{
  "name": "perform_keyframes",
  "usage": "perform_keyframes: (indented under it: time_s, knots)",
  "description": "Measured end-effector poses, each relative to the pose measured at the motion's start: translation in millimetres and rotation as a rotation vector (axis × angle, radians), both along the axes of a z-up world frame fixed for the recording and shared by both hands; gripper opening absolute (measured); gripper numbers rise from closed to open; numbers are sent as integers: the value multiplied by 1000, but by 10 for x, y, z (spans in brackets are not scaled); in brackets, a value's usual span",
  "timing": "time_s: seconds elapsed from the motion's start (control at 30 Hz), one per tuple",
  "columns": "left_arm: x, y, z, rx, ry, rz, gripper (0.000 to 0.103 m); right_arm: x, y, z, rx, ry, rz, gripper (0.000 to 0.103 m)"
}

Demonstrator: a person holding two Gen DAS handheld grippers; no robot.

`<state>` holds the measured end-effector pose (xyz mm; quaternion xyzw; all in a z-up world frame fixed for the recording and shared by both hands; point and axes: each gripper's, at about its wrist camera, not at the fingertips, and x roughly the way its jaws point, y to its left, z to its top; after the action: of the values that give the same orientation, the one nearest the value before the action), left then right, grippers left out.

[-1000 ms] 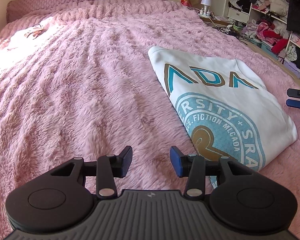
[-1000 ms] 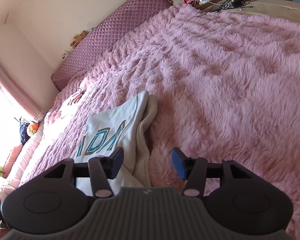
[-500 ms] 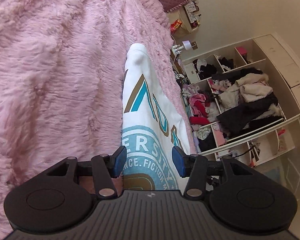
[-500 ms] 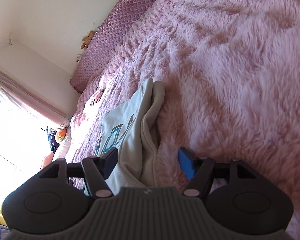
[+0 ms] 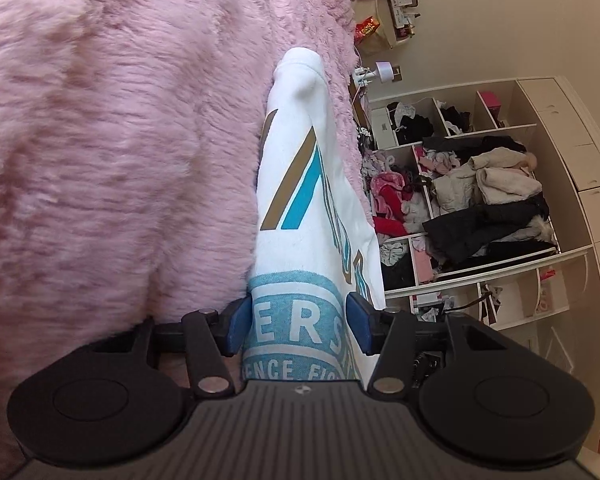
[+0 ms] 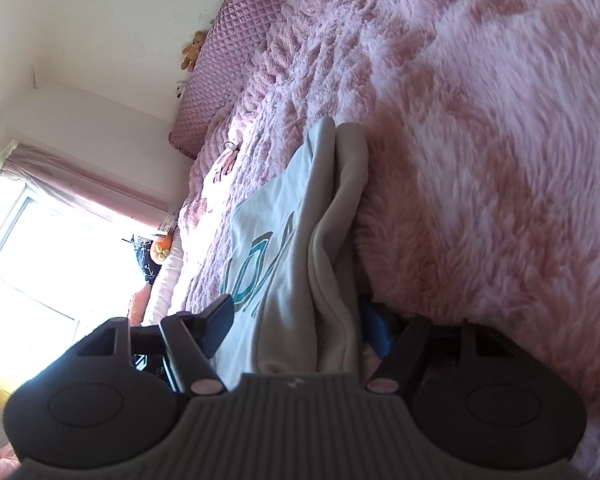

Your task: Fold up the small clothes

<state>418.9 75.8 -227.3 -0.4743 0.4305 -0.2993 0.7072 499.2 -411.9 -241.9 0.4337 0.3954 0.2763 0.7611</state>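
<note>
A folded white sweatshirt (image 5: 300,184) with a teal and gold print lies on the fluffy pink blanket (image 5: 120,140). My left gripper (image 5: 298,326) is rolled onto its side and straddles one edge of it. The printed fabric fills the gap between the blue pads, and the jaws are opening. In the right wrist view the same sweatshirt (image 6: 276,248) shows its layered opposite edge. My right gripper (image 6: 300,324) straddles that edge with jaws opening wide. One finger rests over the print; the other sinks into the blanket (image 6: 480,140), half hidden behind the fabric.
Open white shelves (image 5: 480,200) crammed with clothes stand beyond the bed's far side. A small lamp (image 5: 384,70) and a snack bag (image 5: 366,28) sit near the quilted headboard (image 6: 236,52). A bright window (image 6: 28,272) and a small pink item (image 6: 226,160) lie toward the other side.
Both grippers have rolled sideways and dropped onto the sweatshirt's opposite edges. Their jaws have widened, and fabric now sits between the fingers of each.
</note>
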Motion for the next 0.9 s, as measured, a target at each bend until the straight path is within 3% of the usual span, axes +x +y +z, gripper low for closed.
perform_keyframes:
  time_s: [0.13,0.23,0.33,0.37,0.47,0.53,0.57,0.67,0.9]
  knots:
    - [124,-206,59,43,-10,-36,66,111,189,-7,6,-12,24,80]
    - [199,-338,118,61,-16,-59,78,158,304,17,4,-17,32,81]
    - [231,-413,141,59,-13,-75,80,183,362,37,9,-21,29,78]
    - [230,-425,141,55,-12,-74,80,178,375,37,-3,-19,20,73]
    - [181,-439,189,68,-36,-67,65,160,443,82,-90,-24,23,43]
    - [154,-444,248,114,-43,-67,41,121,422,128,-127,-28,12,38]
    - [144,-444,287,132,-51,-68,36,111,428,158,-133,-27,3,37]
    - [83,-445,438,135,-78,-73,31,46,467,324,-161,-44,-7,35]
    - [-98,-385,993,134,-155,-80,31,-165,597,922,-150,-98,-13,35]
